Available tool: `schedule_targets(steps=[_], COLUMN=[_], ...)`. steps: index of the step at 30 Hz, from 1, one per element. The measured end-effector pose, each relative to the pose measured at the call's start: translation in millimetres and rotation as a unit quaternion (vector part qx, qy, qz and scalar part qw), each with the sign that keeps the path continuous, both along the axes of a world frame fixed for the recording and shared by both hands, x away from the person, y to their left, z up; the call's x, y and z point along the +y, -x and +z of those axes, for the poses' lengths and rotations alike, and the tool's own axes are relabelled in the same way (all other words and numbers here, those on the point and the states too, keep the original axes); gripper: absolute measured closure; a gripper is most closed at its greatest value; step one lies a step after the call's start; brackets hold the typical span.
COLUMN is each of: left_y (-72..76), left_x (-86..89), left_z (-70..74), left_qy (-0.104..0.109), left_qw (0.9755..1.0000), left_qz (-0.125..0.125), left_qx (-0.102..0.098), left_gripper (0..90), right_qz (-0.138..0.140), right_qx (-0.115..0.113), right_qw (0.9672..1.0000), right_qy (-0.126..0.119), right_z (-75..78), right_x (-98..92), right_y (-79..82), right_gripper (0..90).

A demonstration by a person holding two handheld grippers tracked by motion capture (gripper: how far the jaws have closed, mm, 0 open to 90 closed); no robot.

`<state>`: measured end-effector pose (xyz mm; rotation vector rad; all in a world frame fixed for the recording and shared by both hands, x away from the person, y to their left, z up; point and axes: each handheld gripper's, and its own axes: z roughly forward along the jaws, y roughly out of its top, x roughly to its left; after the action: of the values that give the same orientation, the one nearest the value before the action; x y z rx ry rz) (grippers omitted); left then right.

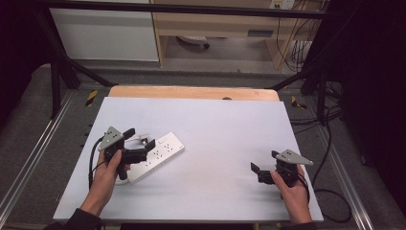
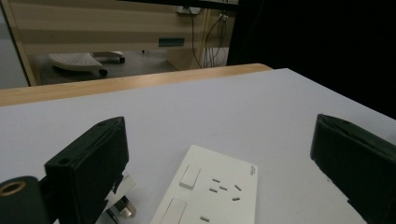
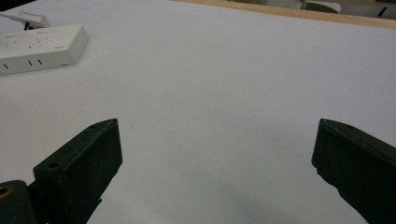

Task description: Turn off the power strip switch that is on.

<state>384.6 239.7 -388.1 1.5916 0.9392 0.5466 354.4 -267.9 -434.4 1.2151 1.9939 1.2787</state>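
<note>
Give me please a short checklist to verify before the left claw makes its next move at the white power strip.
1. Left claw open: ok, its jaws stand wide apart with nothing pressed between them.
2. Power strip lying flat on the white table: ok, socket face up.
3. Strip between the left jaws: ok in the left gripper view, no contact seen.
4. Plug beside the strip: lies loose near the left jaw; whether it touches the jaw, cannot tell.
5. Right claw out of the way: ok, open and empty over bare table, far from the strip.
6. Path free of other things: ok.
</note>
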Motion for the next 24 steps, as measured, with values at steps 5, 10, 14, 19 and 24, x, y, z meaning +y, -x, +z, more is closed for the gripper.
schedule_targets(steps=[5, 10, 14, 19, 24], left_y=[1.3, 4.3, 6.4, 9.0, 12.4], left_x=[7.0, 13.2, 17.0, 22.3, 27.5], left_z=[4.6, 10.6, 14.6, 18.9, 24.4], left_qy=[0.002, 0.006, 0.009, 0.013, 0.012], left_qw=[1.0, 0.9998, 0.9998, 0.9998, 0.9998], left_qz=[0.005, 0.012, 0.01, 0.008, 0.009], left_qx=[-0.003, -0.015, -0.016, -0.016, -0.017], left_gripper=[3.8, 3.9, 3.9, 3.7, 3.7], right_qz=[0.0, 0.001, 0.001, 0.002, 0.0], right_qx=[0.001, 0.001, 0.003, 0.002, 0.002], right_qw=[1.0, 1.0, 1.0, 1.0, 1.0], right_qy=[0.002, 0.002, 0.001, 0.0, 0.001], right_z=[-0.2, -0.2, -0.4, -0.2, -0.4], right_x=[0.2, 0.2, 0.2, 0.0, 0.1], right_y=[0.1, 0.1, -0.5, 0.0, -0.2], right_gripper=[2.2, 2.2, 2.2, 2.1, 2.3])
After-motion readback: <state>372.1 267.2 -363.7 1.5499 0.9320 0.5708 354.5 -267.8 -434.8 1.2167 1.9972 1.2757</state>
